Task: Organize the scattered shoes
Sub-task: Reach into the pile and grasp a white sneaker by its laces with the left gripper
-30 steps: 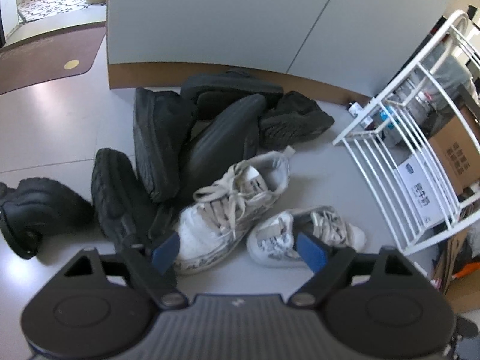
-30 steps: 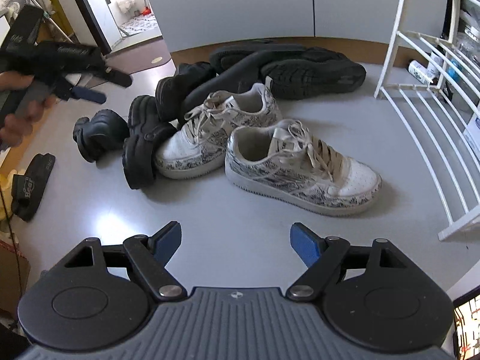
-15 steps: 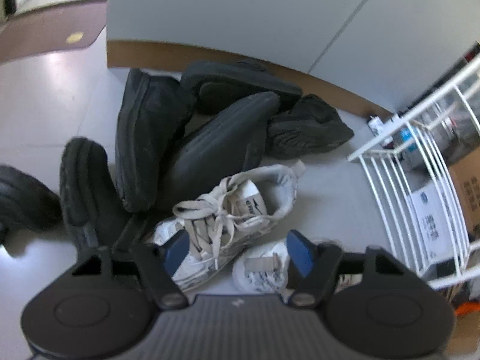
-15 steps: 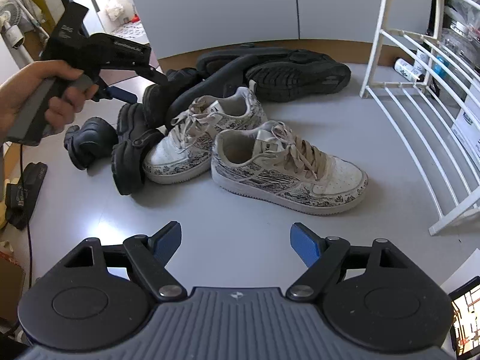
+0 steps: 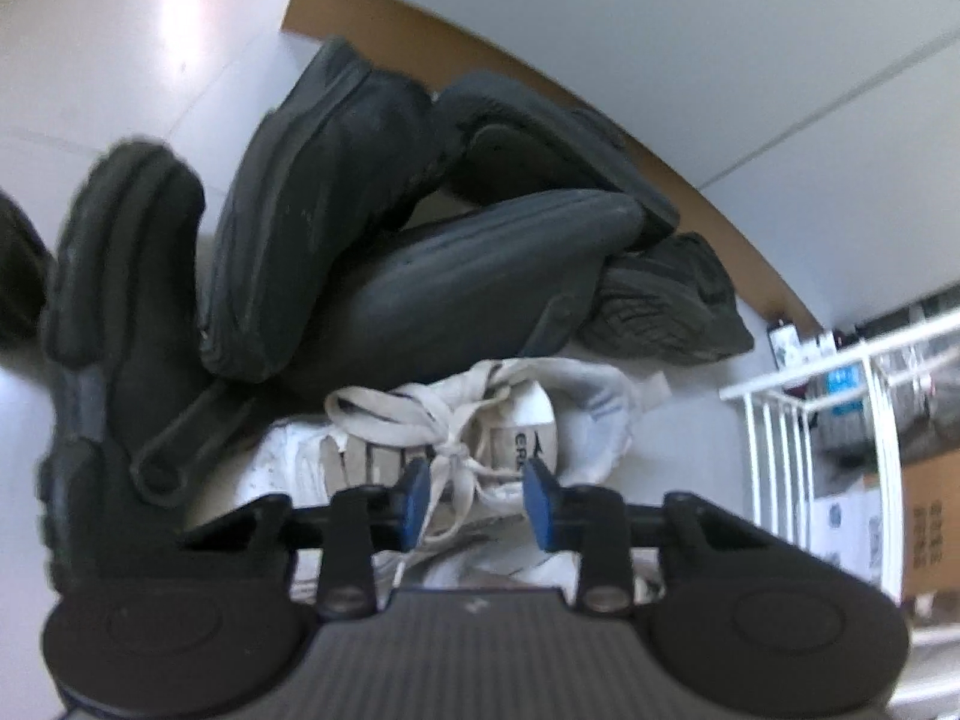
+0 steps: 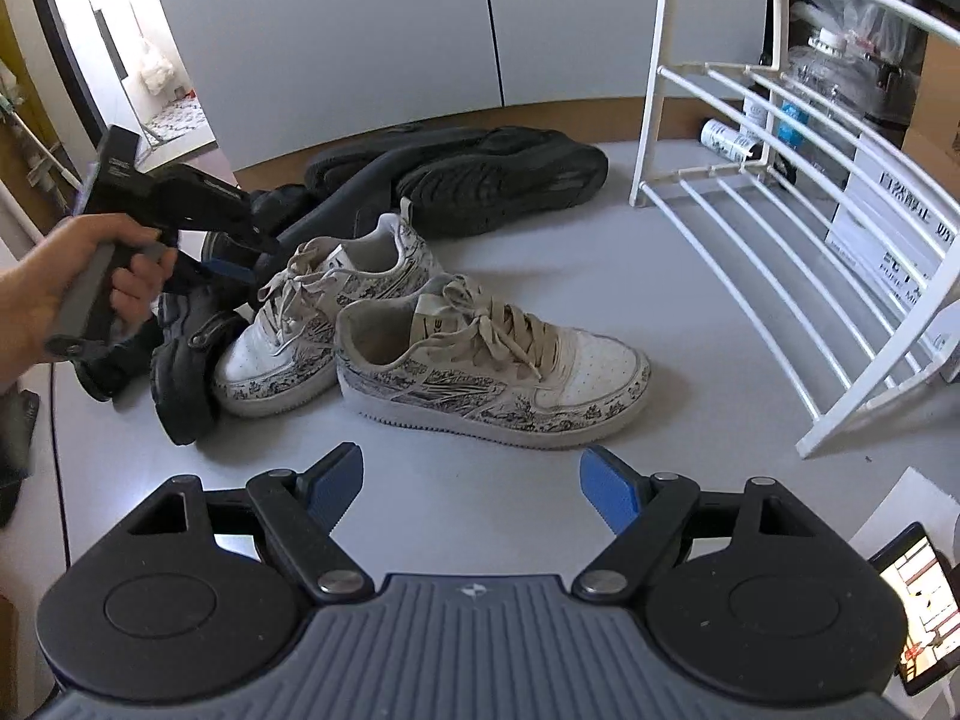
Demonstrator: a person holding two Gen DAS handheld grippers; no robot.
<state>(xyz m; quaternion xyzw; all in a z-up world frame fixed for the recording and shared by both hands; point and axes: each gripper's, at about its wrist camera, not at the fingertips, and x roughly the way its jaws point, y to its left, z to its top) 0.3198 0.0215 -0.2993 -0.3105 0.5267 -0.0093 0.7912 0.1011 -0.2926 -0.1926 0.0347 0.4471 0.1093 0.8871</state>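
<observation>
Your left gripper [image 5: 474, 501] has its blue fingers [image 5: 411, 495] narrowed around the laces of the rear white sneaker [image 5: 480, 420]; whether they actually pinch the laces, you cannot tell from the blurred left wrist view. Your right gripper [image 6: 474, 483] hangs above bare floor [image 6: 690, 276] with its fingers [image 6: 609, 486] spread wide, holding nothing.

In the right wrist view, the near white sneaker [image 6: 492, 372] lies straight ahead with its toe toward 3 o'clock and heel toward 9. The rear one sits just behind it, touching, with its toe toward 8 o'clock. Your left hand [image 6: 72, 288] grips its tool at 10 o'clock.

Black shoes [image 6: 468, 180] are heaped at 12 o'clock, crowding the rear sneaker's far side, with more at 9 o'clock. The white wire rack [image 6: 780, 198] stands at 2 o'clock with no shoes on it; bottles [image 6: 726, 141] and boxes [image 6: 888, 228] sit behind it.
</observation>
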